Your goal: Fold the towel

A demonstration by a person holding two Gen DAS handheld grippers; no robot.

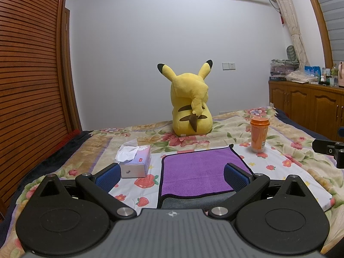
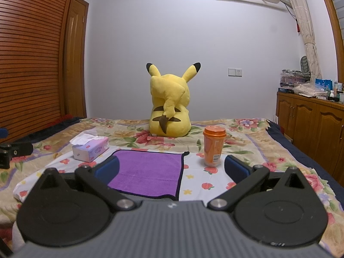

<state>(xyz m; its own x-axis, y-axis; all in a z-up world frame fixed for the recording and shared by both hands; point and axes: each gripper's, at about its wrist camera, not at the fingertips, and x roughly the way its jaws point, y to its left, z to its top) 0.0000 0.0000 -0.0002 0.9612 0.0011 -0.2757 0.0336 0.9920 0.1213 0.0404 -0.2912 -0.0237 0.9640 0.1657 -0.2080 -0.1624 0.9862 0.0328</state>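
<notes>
One tissue box, one purple towel, one Pikachu plush and one orange cup are seen left to right on the floral bedspread. Lower centre, the towel is framed by the left gripper and right gripper, fingers held apart, nothing gripped.

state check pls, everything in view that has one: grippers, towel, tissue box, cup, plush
left gripper: open, holding nothing
right gripper: open, holding nothing
purple towel: lying flat on the bed, near edge turned over showing grey
tissue box: open, a tissue sticking out
orange cup: upright, lid on
yellow plush: sitting upright, back to the cameras
</notes>
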